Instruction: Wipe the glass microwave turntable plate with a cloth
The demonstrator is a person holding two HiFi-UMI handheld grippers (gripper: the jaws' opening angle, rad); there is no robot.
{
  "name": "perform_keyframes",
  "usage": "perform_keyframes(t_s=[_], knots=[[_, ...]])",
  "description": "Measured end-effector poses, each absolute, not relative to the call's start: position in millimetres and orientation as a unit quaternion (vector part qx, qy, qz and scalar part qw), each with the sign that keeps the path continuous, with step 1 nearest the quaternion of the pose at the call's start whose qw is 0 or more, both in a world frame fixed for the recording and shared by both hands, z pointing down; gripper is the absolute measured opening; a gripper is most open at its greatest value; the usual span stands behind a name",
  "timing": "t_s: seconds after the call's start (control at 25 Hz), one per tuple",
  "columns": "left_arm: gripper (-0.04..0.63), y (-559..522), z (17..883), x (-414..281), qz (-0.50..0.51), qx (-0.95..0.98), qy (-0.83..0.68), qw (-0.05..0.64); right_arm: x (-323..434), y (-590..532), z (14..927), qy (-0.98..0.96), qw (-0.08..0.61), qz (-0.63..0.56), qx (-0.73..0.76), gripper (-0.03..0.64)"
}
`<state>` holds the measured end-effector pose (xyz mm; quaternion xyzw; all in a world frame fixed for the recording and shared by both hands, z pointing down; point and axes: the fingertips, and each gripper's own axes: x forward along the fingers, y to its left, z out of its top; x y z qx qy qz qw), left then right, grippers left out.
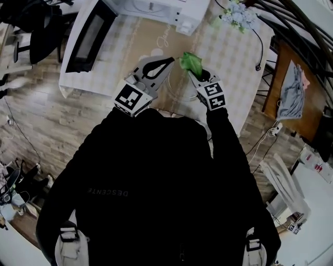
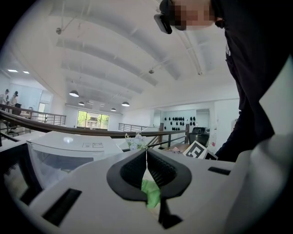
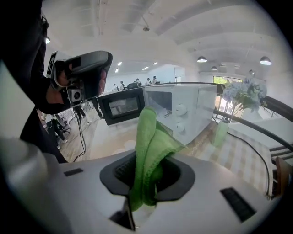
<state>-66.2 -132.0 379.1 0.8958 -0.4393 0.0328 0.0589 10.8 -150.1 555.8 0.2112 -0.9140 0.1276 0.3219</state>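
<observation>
In the head view both grippers are held up over the table [image 1: 234, 62], close together. My left gripper [image 1: 170, 61] has its jaws closed; in the left gripper view [image 2: 146, 163] a thin pale edge of the clear glass plate [image 2: 146, 156] runs between them. From above the plate [image 1: 178, 89] shows only as a faint curved outline between the grippers. My right gripper [image 1: 196, 74] [image 3: 147, 179] is shut on a bunched green cloth [image 1: 191, 62] [image 3: 151, 137], which sticks up out of its jaws. The cloth [image 2: 150, 193] also shows just past the left jaws.
A white microwave [image 1: 156, 8] [image 3: 181, 109] stands at the table's far side with its dark-windowed door [image 1: 88, 36] swung open to the left. A vase of pale flowers [image 1: 235, 13] [image 3: 242, 98] is at the far right. A black cable [image 1: 257, 49] hangs there.
</observation>
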Motion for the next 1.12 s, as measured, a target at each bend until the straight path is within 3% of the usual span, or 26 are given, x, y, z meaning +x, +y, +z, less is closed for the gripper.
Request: perform_keyframes(t_s=[0.8, 1.12], knots=[[0.021, -157, 439, -50, 0.066, 0.877, -0.471, 0.065, -18, -190, 682, -0.869, 0.442, 0.126, 0.186, 0.092], [0.021, -153, 436, -53, 0.075, 0.878, -0.468, 0.066, -18, -200, 700, -0.86, 0.452, 0.115, 0.209, 0.086]])
